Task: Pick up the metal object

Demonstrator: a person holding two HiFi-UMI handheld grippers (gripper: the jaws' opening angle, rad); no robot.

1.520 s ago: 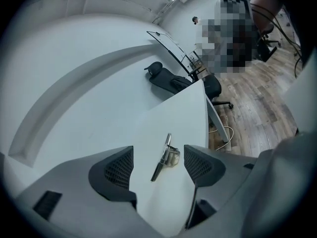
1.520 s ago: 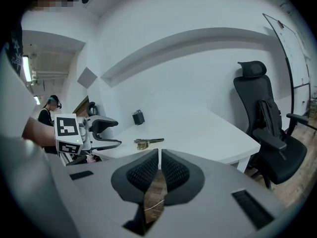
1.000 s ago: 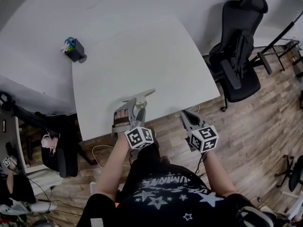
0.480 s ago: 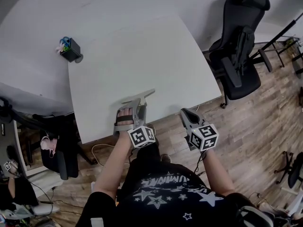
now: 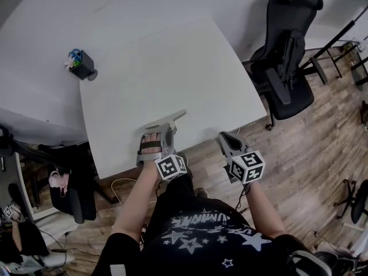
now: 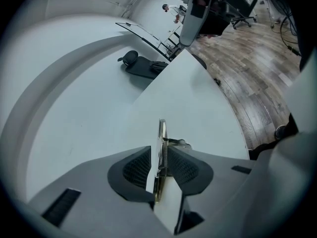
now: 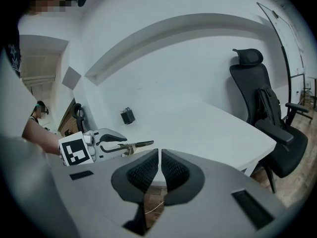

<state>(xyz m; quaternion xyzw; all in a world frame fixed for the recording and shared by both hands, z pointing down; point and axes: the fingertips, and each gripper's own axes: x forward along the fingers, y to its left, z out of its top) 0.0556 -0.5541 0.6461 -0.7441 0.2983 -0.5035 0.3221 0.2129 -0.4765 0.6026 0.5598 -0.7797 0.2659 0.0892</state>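
Note:
A thin flat metal strip (image 5: 167, 118) lies near the front edge of the white table (image 5: 172, 62). My left gripper (image 5: 161, 132) straddles it, and its jaws are closing. In the left gripper view the metal strip (image 6: 162, 133) stands on edge between the ribbed pads (image 6: 136, 168), with a narrow sliver of gap still showing on the left pad's side. The right gripper view shows the left gripper (image 7: 116, 144) with the metal strip (image 7: 141, 144) sticking out ahead of its jaws. My right gripper (image 5: 226, 138) hovers off the table's front edge, shut with nothing in it (image 7: 159, 155).
A black pen holder (image 5: 82, 65) stands at the table's far left corner. A black office chair (image 5: 284, 68) is to the right of the table, over wooden floor. Dark furniture (image 5: 69, 177) and cables sit to the left of the person.
The left gripper's jaws have narrowed around the metal strip. Both grippers and the strip stay in nearly the same place; the head view has shifted slightly.

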